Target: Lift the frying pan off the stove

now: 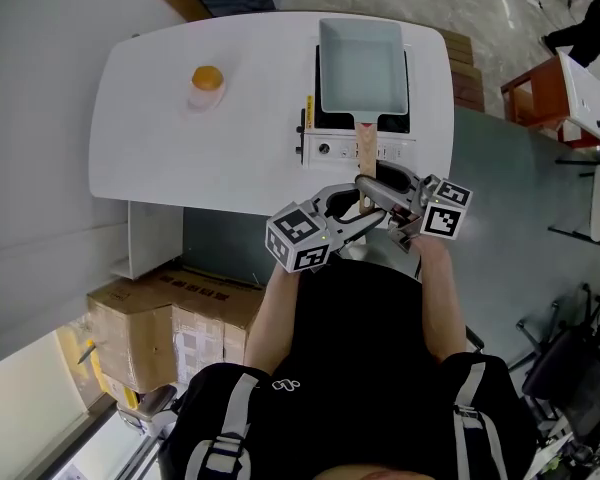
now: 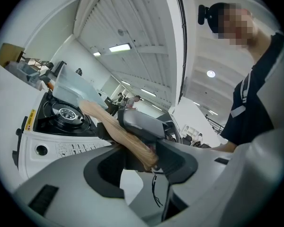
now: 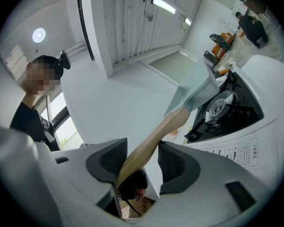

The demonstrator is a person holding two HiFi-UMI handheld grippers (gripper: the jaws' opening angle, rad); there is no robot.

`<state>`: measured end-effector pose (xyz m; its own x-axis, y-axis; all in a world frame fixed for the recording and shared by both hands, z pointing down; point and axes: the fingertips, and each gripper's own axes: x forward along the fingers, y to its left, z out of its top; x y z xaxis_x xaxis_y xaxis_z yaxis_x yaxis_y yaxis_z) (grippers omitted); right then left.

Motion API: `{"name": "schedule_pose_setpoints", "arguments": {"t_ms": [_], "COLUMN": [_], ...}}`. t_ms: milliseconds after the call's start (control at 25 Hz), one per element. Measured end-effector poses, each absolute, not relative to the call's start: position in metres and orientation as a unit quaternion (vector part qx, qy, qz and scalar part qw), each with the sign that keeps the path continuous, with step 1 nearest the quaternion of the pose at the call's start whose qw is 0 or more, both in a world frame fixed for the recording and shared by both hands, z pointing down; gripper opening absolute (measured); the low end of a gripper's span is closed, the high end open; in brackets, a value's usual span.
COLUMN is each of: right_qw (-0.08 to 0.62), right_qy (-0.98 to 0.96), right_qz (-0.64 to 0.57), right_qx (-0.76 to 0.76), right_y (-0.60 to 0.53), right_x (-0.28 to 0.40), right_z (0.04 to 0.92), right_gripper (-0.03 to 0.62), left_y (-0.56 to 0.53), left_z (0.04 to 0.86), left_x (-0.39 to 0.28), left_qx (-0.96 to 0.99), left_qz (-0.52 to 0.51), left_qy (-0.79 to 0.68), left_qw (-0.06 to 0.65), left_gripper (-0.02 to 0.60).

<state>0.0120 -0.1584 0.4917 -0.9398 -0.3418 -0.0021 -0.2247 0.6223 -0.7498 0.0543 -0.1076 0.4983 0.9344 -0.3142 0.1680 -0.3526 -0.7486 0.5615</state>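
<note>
Head view: the frying pan point(image 1: 362, 63) is over the stove point(image 1: 325, 150) on the white bench point(image 1: 200, 148). Left gripper view: the left tool point(image 2: 144, 162) stands open around the end of the wooden handle point(image 2: 128, 136). Right gripper view: the right tool point(image 3: 142, 157) clamps the handle, with the pan raised off the burner point(image 3: 222, 105).

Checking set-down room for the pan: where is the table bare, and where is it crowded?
Bare: the white table between the orange-topped container and the portable stove, and its near-left part. Crowded: the right end, filled by the stove and frying pan, with the left gripper and right gripper at the wooden handle.
</note>
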Motion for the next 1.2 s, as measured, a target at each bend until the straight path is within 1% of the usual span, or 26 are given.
{"name": "schedule_pose_setpoints", "arguments": {"t_ms": [800, 1200], "right_qw": [0.076, 0.074], "right_qy": [0.905, 0.905], "right_qz": [-0.388, -0.388], "right_qx": [-0.156, -0.159], "right_y": [-0.130, -0.127], "right_x": [0.020, 0.023], "right_z": [0.471, 0.472], "right_gripper": [0.218, 0.219], "left_y": [-0.079, -0.076], "left_z": [0.478, 0.479], "left_x": [0.063, 0.065], "left_qx": [0.942, 0.942], "left_qz": [0.025, 0.022], "left_qy": [-0.175, -0.170], "left_qw": [0.284, 0.288], "left_gripper": [0.209, 0.209]}}
